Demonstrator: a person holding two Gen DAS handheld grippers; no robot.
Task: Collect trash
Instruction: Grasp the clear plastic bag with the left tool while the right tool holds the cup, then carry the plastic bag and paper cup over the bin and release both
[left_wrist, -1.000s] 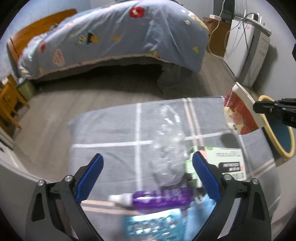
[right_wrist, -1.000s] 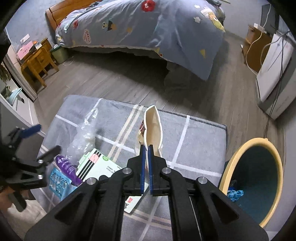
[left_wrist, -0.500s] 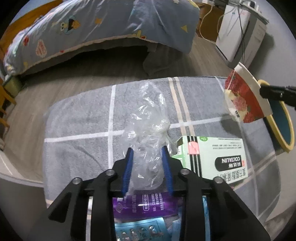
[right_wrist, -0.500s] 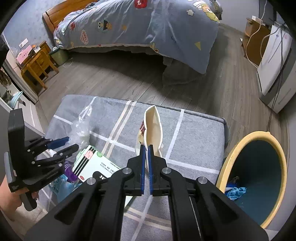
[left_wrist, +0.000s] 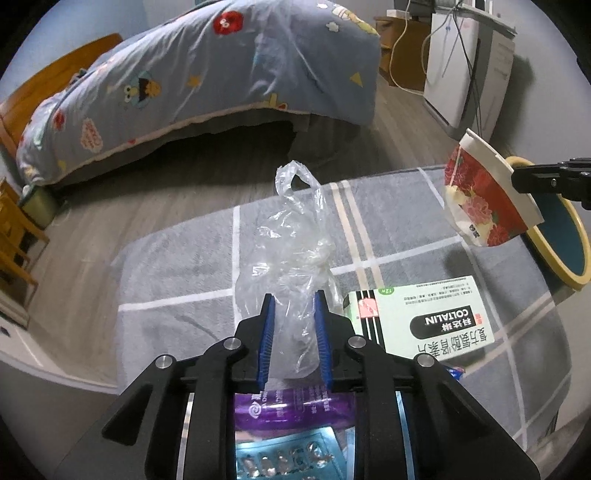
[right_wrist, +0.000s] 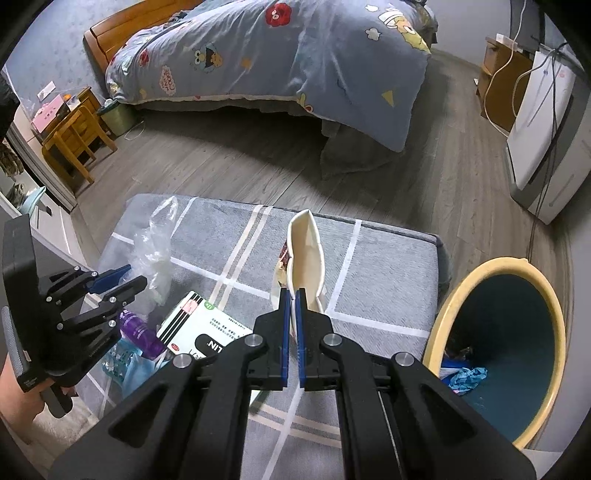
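While pinching the crumpled clear plastic bag (left_wrist: 291, 258) on the grey checked cushion (left_wrist: 177, 266), left gripper (left_wrist: 293, 314), jaws just closing onto it. Right gripper (right_wrist: 291, 299) clamped on the flattened red-flowered paper cup (right_wrist: 304, 251). Next, probably: lift and carry toward the yellow-rimmed teal bin (right_wrist: 458, 295) at three o'clock, without snagging the white medicine box (left_wrist: 424, 317).

On the mat (right_wrist: 376, 266) we see the plastic bag (left_wrist: 291, 251) left of the medicine box (left_wrist: 424, 317), the bottle (left_wrist: 295, 406) before both, the bin (right_wrist: 517, 332) right of the mat, and the bed (right_wrist: 295, 55) behind.
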